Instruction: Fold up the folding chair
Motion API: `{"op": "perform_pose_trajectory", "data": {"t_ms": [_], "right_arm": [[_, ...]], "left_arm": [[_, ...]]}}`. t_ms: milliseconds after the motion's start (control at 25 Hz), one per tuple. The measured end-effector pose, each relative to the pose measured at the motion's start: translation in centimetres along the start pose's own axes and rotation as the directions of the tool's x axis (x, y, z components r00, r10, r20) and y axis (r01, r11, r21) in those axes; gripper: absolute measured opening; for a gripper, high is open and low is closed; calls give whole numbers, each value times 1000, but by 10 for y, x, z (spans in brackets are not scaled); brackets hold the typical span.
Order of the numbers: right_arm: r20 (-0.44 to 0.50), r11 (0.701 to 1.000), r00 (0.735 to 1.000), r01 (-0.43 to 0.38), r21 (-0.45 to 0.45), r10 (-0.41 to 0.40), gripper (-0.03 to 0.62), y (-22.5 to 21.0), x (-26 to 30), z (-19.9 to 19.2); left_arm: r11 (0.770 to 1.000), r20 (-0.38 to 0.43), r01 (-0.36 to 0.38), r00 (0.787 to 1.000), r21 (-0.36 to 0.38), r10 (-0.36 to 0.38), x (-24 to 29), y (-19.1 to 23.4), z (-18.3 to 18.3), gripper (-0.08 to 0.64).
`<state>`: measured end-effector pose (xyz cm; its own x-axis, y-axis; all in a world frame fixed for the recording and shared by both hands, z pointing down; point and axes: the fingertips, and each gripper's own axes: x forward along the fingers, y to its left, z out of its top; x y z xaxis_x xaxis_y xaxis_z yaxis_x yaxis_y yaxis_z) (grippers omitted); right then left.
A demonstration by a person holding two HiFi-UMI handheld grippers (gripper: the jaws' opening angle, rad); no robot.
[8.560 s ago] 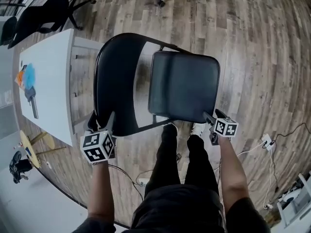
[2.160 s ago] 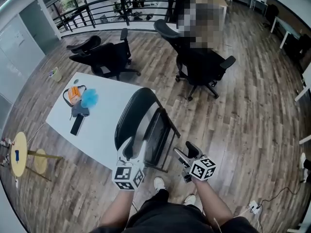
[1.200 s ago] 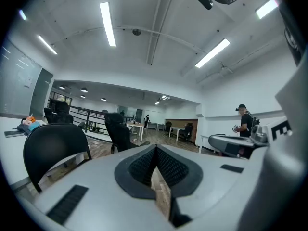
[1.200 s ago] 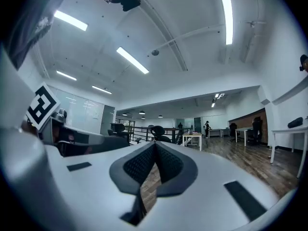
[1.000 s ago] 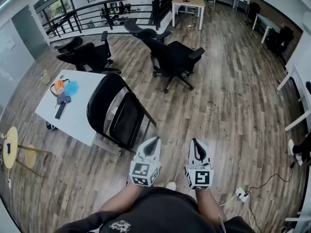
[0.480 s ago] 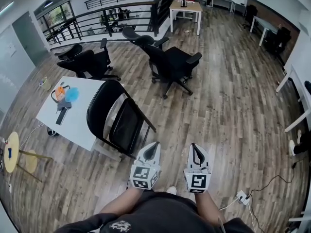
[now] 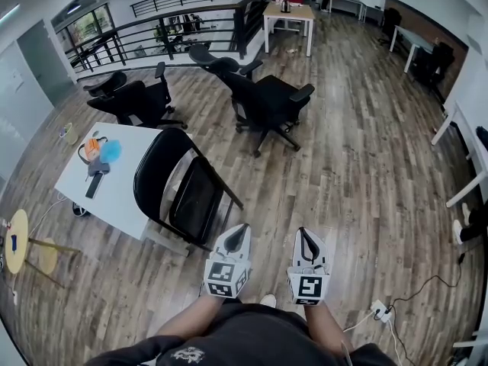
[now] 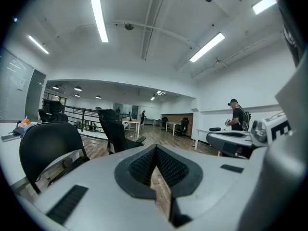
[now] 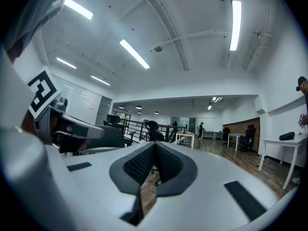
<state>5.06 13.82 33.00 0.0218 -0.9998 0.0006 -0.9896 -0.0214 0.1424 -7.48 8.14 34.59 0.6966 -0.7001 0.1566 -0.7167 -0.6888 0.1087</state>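
Wooden floor (image 7: 366, 166) carries the folding chair (image 7: 158, 175) folded against the table (image 7: 114, 197); left gripper (image 7: 239, 230) and right gripper (image 7: 303, 233), closed and empty, probably best keep clear.

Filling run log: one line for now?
folding chair: folded, beside white table | left hand-held gripper: shut, empty | right hand-held gripper: shut, empty

No text, label, brand or number can be read anywhere.
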Motion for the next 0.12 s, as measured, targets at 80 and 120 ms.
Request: {"op": "perform_pose_trajectory", "data": {"t_ms": [80,120], "right_arm": [[-5,1000,1000,1,0,-1,14,-1,0,-3],[-8,1000,1000,2,1,-2,14,-2,0,-4]], "left_arm": [[1000,-4,-1,1000,1,1,0,1,0,6],[1000,-7,-2,1000,1,2,0,1,-1,5]]}}
